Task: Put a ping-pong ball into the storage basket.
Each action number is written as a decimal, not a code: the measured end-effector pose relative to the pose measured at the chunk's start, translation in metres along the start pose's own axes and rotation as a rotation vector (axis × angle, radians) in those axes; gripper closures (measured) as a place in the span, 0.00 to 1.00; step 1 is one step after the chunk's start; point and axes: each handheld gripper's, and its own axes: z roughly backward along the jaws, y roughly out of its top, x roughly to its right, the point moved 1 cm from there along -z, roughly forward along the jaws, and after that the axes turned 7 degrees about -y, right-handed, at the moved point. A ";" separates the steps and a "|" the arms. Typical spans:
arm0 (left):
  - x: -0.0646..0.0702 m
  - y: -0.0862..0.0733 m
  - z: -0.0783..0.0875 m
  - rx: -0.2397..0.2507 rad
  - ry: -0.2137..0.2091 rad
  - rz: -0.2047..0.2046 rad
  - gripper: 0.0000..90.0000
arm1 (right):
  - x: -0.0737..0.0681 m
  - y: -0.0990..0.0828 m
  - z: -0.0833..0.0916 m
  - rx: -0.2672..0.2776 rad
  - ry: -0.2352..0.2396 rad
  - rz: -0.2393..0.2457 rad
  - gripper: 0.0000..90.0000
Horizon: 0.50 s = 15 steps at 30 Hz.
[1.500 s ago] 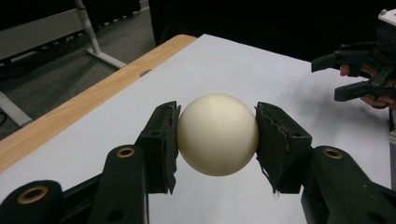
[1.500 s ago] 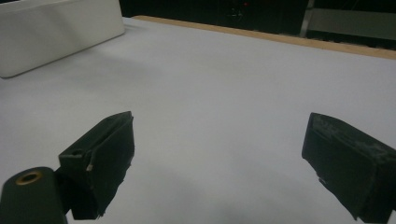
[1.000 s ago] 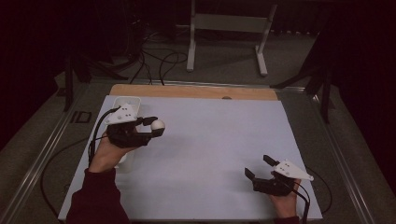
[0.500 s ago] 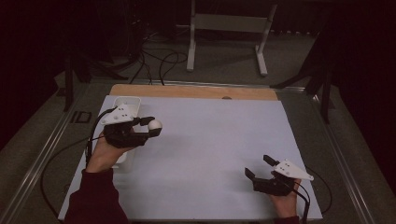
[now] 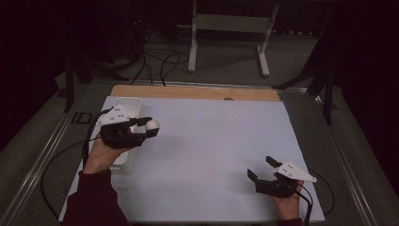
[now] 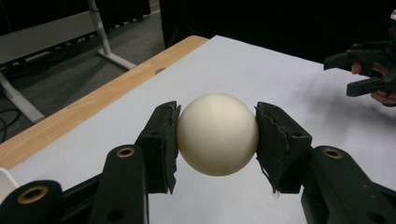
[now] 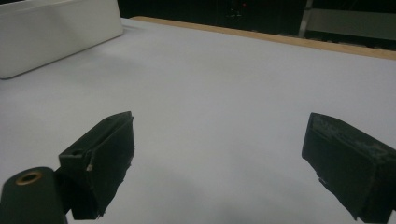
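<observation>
Starting at the left of the high view, the white tray (image 5: 126, 104) sits partly under the person's left hand (image 5: 101, 155). Just right of it, the left gripper (image 5: 149, 126) has its jaws clamped on the cream ball (image 5: 152, 125), lifted off the pale mat (image 5: 211, 141). In the left gripper view the ball (image 6: 217, 134) is pinched only at its widest line, so I judge it could squirt out if the grip loosens or tilts, then roll across the mat. At lower right, the right gripper (image 5: 262, 169) hangs with jaws spread wide and nothing between them.
</observation>
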 end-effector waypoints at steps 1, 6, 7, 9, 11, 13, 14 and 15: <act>0.000 0.000 0.000 0.000 0.001 0.000 0.57 | 0.000 0.000 0.000 0.001 0.000 -0.002 0.10; -0.001 -0.002 0.002 0.003 0.000 0.000 0.57 | 0.000 0.000 0.000 0.002 0.001 -0.003 0.10; -0.002 -0.002 0.002 0.002 -0.001 0.000 0.57 | 0.000 0.000 0.000 0.003 0.001 -0.002 0.10; -0.003 -0.003 0.003 0.002 0.000 0.002 0.57 | 0.000 0.000 0.000 0.003 0.000 -0.001 0.10; -0.004 -0.004 0.004 0.004 0.002 0.006 0.57 | 0.000 0.000 0.000 0.003 0.000 -0.001 0.10; -0.005 -0.005 0.006 0.006 0.004 0.008 0.57 | 0.000 0.000 0.001 0.004 0.000 -0.002 0.10; -0.006 -0.005 0.007 0.010 0.004 0.010 0.57 | 0.000 0.000 0.001 0.003 -0.001 -0.003 0.10; -0.006 -0.006 0.008 0.010 0.006 0.011 0.57 | 0.000 0.000 0.000 0.003 -0.001 -0.003 0.10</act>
